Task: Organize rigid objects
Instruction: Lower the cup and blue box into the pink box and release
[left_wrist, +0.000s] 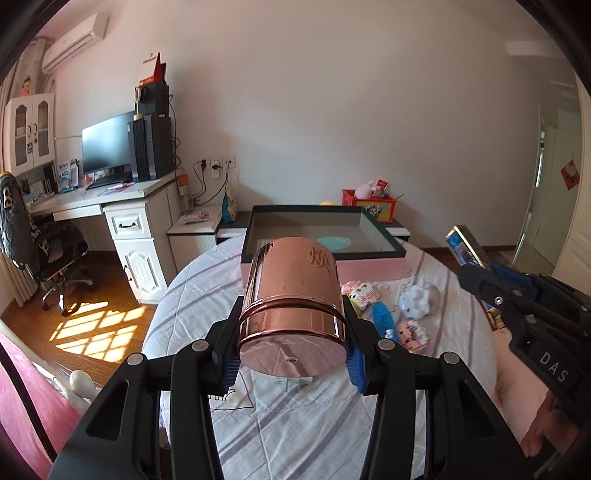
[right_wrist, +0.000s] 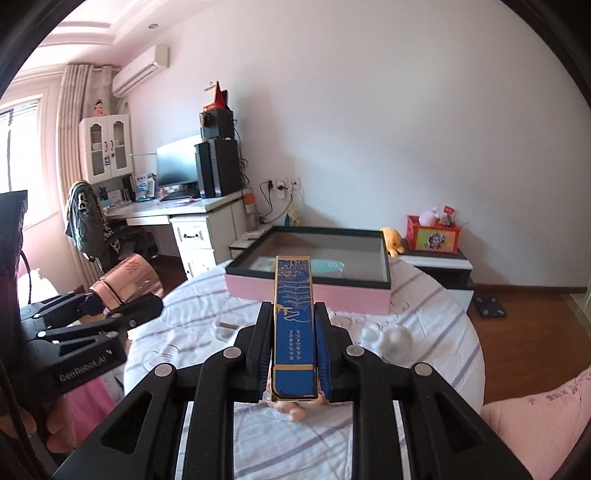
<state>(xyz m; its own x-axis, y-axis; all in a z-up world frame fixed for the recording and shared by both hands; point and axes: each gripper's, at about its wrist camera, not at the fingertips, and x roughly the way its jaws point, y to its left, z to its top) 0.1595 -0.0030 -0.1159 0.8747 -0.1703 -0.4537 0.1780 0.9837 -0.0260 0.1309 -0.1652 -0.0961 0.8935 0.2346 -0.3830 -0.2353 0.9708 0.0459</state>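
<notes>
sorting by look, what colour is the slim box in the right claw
Blue with gold trim, best in the right wrist view.

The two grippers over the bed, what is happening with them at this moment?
A person is tidying things on a bed, one gripper per hand. The left gripper is shut on a copper-coloured cup, the right gripper on a slim blue box. Both are held above the bedsheet, facing the open pink box. Small toys lie on the sheet.

A: Tray (left_wrist: 325, 266) sits at far end of bed (left_wrist: 280, 424); toys (left_wrist: 410, 310) on bed just near of it, right side.

B: Desk (left_wrist: 122, 192) far left, monitor (left_wrist: 107, 144) on it. Chair (left_wrist: 40, 247) left of desk.
</notes>
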